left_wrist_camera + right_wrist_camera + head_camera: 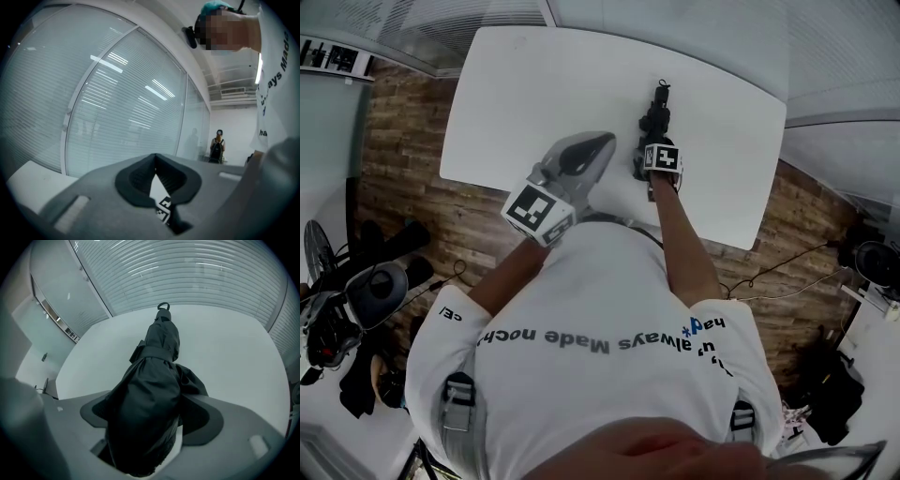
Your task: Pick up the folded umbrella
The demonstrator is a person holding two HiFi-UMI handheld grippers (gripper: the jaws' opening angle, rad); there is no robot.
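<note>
Folded umbrella [155, 376] lies on the white table [229, 352] between my right gripper's [150, 416] wide-open jaws (not clamped yet); my left gripper [155, 158] hangs closed, empty.

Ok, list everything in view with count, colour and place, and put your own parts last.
table: one, white, middle of the head view
folded umbrella: one, black, lying on the table
floor: one, brown planks, around the table
glass walls: several panes, pale with blinds, beyond the table
dark gear: a heap, black and grey, on the floor at left
cable: at least one, dark, on the floor at right
distant person: one, dark clothes, far end of the room
shirt: one, white with print, on the wearer
left claw: one, grey, jaws together, empty, over the table's near edge
right claw: one, grey, jaws wide apart around the umbrella's near end
</note>
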